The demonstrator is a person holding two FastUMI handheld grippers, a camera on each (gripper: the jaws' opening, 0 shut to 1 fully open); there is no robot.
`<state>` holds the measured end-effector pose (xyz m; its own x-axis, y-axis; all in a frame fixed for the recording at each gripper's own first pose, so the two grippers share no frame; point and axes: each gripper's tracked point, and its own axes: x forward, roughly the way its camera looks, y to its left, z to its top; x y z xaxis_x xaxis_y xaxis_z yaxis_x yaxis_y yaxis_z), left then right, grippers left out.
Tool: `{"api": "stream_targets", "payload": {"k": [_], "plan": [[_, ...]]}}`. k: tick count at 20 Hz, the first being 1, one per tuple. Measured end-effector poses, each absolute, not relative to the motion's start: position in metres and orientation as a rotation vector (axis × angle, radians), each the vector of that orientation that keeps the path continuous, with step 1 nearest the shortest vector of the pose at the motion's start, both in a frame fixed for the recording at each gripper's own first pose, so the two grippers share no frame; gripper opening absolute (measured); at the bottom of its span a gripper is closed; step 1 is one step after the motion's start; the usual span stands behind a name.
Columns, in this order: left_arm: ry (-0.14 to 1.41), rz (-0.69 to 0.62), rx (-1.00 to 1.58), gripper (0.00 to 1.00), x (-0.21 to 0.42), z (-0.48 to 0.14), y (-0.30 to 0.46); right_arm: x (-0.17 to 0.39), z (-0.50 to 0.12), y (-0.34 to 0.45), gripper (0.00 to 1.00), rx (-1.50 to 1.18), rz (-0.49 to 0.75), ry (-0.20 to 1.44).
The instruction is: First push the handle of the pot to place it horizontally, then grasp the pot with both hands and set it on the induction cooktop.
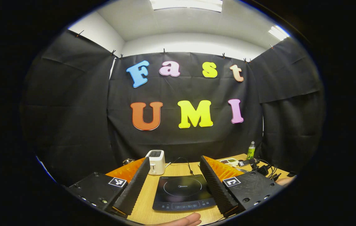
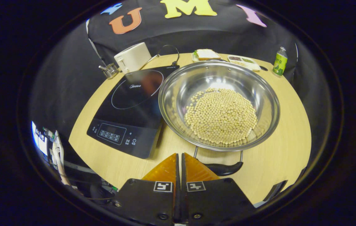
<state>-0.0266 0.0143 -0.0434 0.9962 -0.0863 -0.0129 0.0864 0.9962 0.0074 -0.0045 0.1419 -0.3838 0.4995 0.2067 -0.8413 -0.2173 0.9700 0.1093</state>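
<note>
Pot: a wide, shallow stainless-steel pot (image 2: 219, 105) holding pale round beans (image 2: 221, 116) occupies the centre of the right gripper view, resting on the light wooden table (image 2: 278, 163) just right of the cooktop, its rim overlapping the cooktop's right edge in the frame.
Handle: a dark loop handle on two wire arms (image 2: 222, 168), at lower centre, points toward the camera.
Cooktop: a black glass induction cooktop (image 2: 132, 110), left of centre, its cooking ring bare.
Right gripper (image 2: 180, 161): fingers closed together on nothing, tips just left of the handle.
Left gripper (image 1: 175, 175): fingers spread wide, raised above the table with the cooktop (image 1: 182, 191) between them.
Stage: the handle push appears imminent.
Risk: a push landing on the wire arms could skid the pot into the cooktop; an uneven two-handed lift could tilt it and spill the beans.
</note>
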Motion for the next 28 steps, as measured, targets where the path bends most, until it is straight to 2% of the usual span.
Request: {"api": "stream_targets", "payload": {"k": [1, 2, 7, 8, 13, 14, 16, 19, 20, 26, 28], "plan": [[0.010, -0.086, 0.009, 0.95, -0.028, -0.043, 0.015, -0.004, -0.384, 0.138, 0.01, -0.006, 0.249, 1.018], [0.006, -0.088, 0.011, 0.95, -0.028, -0.043, 0.014, -0.003, -0.385, 0.136, 0.04, 0.002, 0.240, 1.020], [0.005, -0.096, 0.001, 0.95, -0.029, -0.041, 0.012, -0.001, -0.387, 0.122, 0.04, 0.014, 0.225, 1.020], [0.003, -0.098, 0.000, 0.95, -0.030, -0.039, 0.012, -0.002, -0.387, 0.120, 0.00, 0.015, 0.226, 1.020], [-0.004, -0.092, 0.015, 0.95, -0.032, -0.042, 0.012, -0.002, -0.385, 0.108, 0.04, 0.010, 0.232, 1.014], [-0.003, -0.091, 0.020, 0.95, -0.031, -0.043, 0.011, -0.002, -0.386, 0.105, 0.00, 0.001, 0.231, 1.014], [-0.005, -0.092, 0.024, 0.95, -0.033, -0.043, 0.007, -0.001, -0.385, 0.100, 0.00, -0.013, 0.228, 1.011], [-0.004, -0.106, 0.027, 0.95, -0.033, -0.044, 0.003, -0.003, -0.384, 0.095, 0.04, -0.019, 0.243, 1.013], [-0.003, -0.109, 0.029, 0.95, -0.032, -0.045, 0.001, -0.003, -0.385, 0.092, 0.00, -0.016, 0.244, 1.017], [0.013, -0.117, 0.029, 0.95, -0.031, -0.053, 0.000, -0.004, -0.382, 0.077, 0.00, -0.028, 0.245, 1.017], [0.016, -0.119, 0.023, 0.95, -0.032, -0.053, -0.001, -0.003, -0.381, 0.074, 0.04, -0.032, 0.248, 1.018]]}}
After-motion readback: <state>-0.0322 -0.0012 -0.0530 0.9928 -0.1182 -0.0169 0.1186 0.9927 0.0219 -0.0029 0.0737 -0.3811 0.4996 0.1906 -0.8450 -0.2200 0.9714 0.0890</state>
